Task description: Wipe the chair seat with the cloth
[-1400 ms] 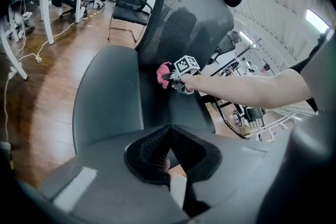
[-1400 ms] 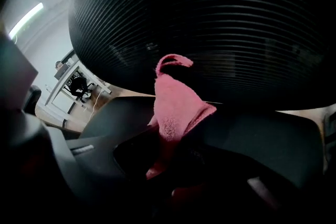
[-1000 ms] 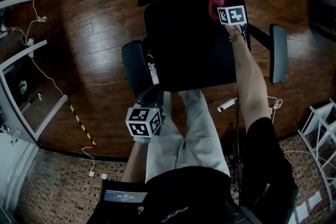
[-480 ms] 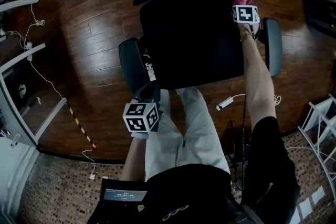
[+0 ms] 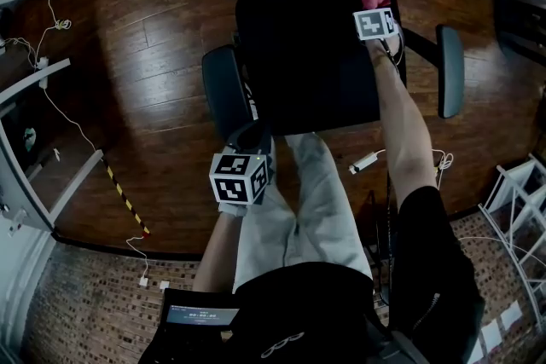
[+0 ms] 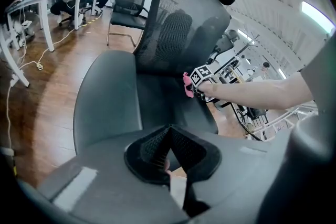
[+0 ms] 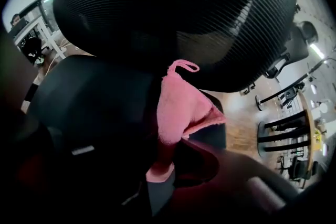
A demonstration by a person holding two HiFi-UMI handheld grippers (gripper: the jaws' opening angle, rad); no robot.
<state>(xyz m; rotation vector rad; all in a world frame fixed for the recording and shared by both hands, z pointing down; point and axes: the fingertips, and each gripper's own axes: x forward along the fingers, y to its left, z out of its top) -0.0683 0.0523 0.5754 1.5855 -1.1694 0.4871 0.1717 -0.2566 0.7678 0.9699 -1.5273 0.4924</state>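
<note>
Pinching cloth point(image 7: 181, 107), right gripper point(image 7: 157, 162) | on chair seat point(image 5: 307, 64) | left gripper point(image 6: 169, 132) closed

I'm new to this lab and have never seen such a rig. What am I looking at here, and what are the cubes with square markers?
There is no robot: a person holds a two-jaw gripper in each hand, and the marked cubes are parts of those grippers. One picture comes from a camera on the person's head, looking down; the other two from cameras riding on the grippers, looking along their jaws. Below stands a black chair on a wooden floor. The right gripper is shut on a pink cloth at the far right of the seat, by the backrest. The left gripper is shut and empty, near the seat's front edge.
</note>
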